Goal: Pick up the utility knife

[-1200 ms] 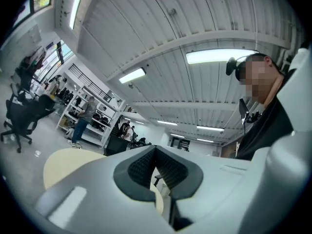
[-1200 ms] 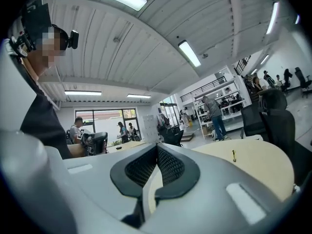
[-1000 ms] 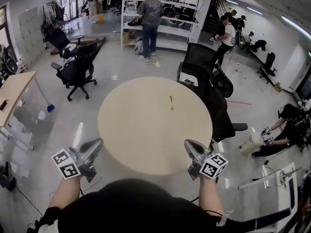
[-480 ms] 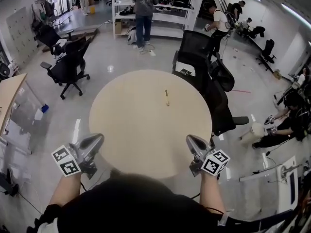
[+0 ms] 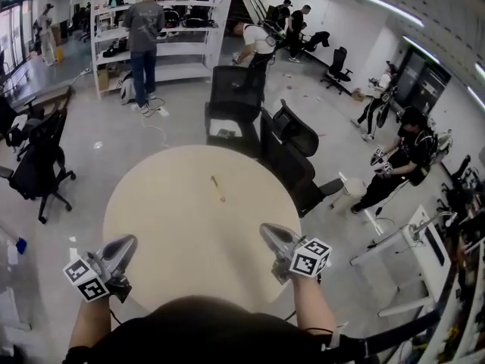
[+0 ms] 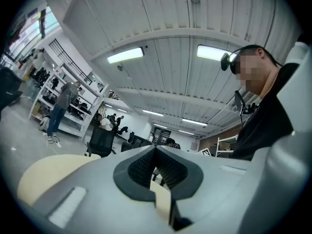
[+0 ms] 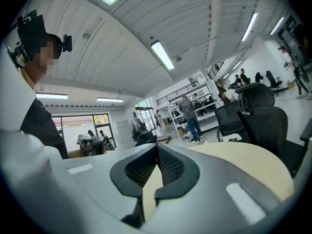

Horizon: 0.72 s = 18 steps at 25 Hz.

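The utility knife (image 5: 218, 189), small and yellow, lies on the round beige table (image 5: 167, 226), a little beyond its middle. My left gripper (image 5: 129, 241) hovers at the table's near left edge with its jaws shut and nothing in them. Over the near right edge, my right gripper (image 5: 265, 230) is also shut and empty. Both are well short of the knife. In the left gripper view the pads meet at the left gripper's (image 6: 156, 149) tip, with the table (image 6: 44, 172) beyond. The right gripper view shows the right gripper's (image 7: 157, 146) pads closed over the table (image 7: 243, 160). Neither gripper view shows the knife.
Two black office chairs (image 5: 235, 97) (image 5: 292, 146) stand against the table's far right side. Another black chair (image 5: 38, 158) is at the left. A person (image 5: 402, 158) sits at the right near a white desk (image 5: 424, 241). People stand by the shelves (image 5: 144, 36) at the back.
The head view has swung, so the table and knife now sit further left and lower. Both grippers have shifted left in it and stay shut. The knife has not moved on the table.
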{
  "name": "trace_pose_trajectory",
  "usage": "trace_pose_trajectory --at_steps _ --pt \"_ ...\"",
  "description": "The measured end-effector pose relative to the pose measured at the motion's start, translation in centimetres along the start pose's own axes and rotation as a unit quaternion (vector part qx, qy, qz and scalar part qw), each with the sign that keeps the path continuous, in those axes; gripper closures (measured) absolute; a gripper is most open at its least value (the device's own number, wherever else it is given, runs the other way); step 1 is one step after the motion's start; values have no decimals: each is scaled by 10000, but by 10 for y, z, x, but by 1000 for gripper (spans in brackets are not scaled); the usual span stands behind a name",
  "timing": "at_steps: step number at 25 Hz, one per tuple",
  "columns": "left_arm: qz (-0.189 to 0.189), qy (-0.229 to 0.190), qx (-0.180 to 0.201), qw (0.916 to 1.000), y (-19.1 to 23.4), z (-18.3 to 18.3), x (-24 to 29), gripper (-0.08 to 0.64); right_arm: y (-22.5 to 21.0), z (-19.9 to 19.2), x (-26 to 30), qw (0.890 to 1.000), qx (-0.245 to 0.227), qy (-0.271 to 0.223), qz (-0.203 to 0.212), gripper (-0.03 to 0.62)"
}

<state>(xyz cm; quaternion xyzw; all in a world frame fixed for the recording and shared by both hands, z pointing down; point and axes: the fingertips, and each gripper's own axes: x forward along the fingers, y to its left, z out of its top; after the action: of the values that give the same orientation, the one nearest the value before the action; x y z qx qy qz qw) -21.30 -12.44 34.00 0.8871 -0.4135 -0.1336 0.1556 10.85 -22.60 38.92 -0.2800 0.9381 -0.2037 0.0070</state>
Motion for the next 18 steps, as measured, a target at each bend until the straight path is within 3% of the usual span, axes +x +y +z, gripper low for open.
trace_pose_trajectory --at_steps 6,11,15,18 --pt "160 -82 -20 9998 48 3 31 577 -25 -2 23 9995 -139 276 -40 577" --pt "310 -109 -42 9995 43 -9 64 577 -86 6 16 9991 -52 351 -229 577" --pt "588 -67 3 9982 46 -3 67 577 -106 19 49 9991 -225 345 -46 577" --pt "560 -71 65 9984 61 -4 88 577 -126 15 61 9984 -311 458 -105 575"
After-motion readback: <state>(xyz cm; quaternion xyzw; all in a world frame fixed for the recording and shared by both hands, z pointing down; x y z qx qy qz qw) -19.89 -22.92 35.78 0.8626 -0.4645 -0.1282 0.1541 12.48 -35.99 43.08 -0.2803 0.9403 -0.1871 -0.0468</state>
